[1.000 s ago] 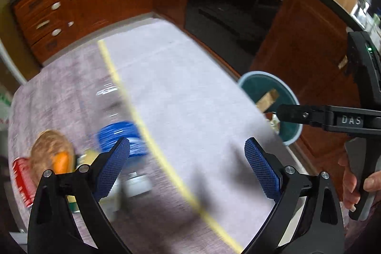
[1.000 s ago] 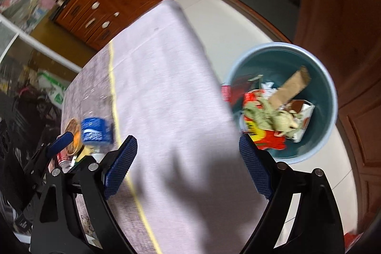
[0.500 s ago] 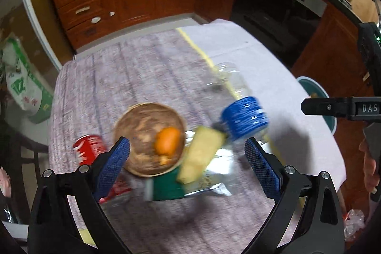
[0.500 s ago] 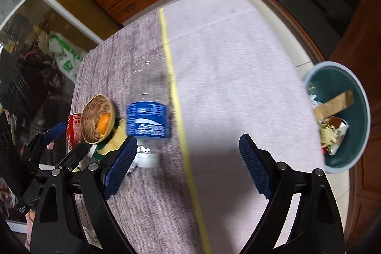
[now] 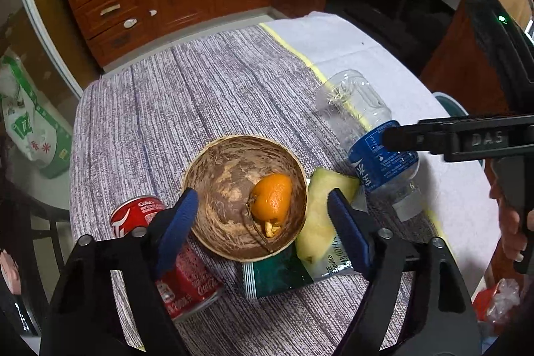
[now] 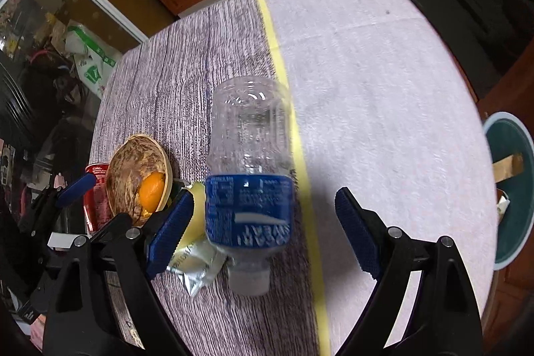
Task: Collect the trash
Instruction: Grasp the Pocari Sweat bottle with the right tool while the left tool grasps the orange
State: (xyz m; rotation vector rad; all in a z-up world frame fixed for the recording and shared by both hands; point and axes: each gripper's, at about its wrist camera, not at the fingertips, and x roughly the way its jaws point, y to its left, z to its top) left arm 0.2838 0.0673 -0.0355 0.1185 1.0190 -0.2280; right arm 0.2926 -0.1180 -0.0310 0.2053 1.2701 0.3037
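Pick-up stage: both tools are over the litter cluster at the near end of the bench [image 5: 233,82], nothing gripped yet.

Left tool [image 5: 263,219]: pointed steeply down over the bowl [image 5: 233,175]. Jaws wide but have just been closing in; the bowl rim and the orange peel [image 5: 272,199] inside it sit in the gap, pads not seen pressing on anything. To its left a red can [image 5: 140,212] lies on its side, partly behind the left finger. To its right a pale rind slice [image 5: 322,212] rests on a green-and-silver wrapper [image 5: 277,276], which pokes out from under the bowl's near edge.

Right tool [image 6: 263,226]: jaws wide, empty. The clear bottle [image 6: 250,175] with blue label lies on its side between the fingers in the picture, cap toward the camera, base away, along the yellow stripe [image 6: 287,79] in the cloth. Cannot tell how far above the bottle the pads are; no contact shows.

Bin [image 6: 510,189]: teal, on the floor off the bench's right edge, well apart from the cluster, already holding cardboard and scraps.

Judged next:
- Right tool looks lined up for the bottle. Needs to drop until the pads flank the label, then close. The body is thin and round, so it may roll or crush; grip mid-label.
- Left tool's target is unclear: peel or the whole bowl. Peel needs a narrower gap and a reach inside the rim.
- Then carry right and release over the bin.
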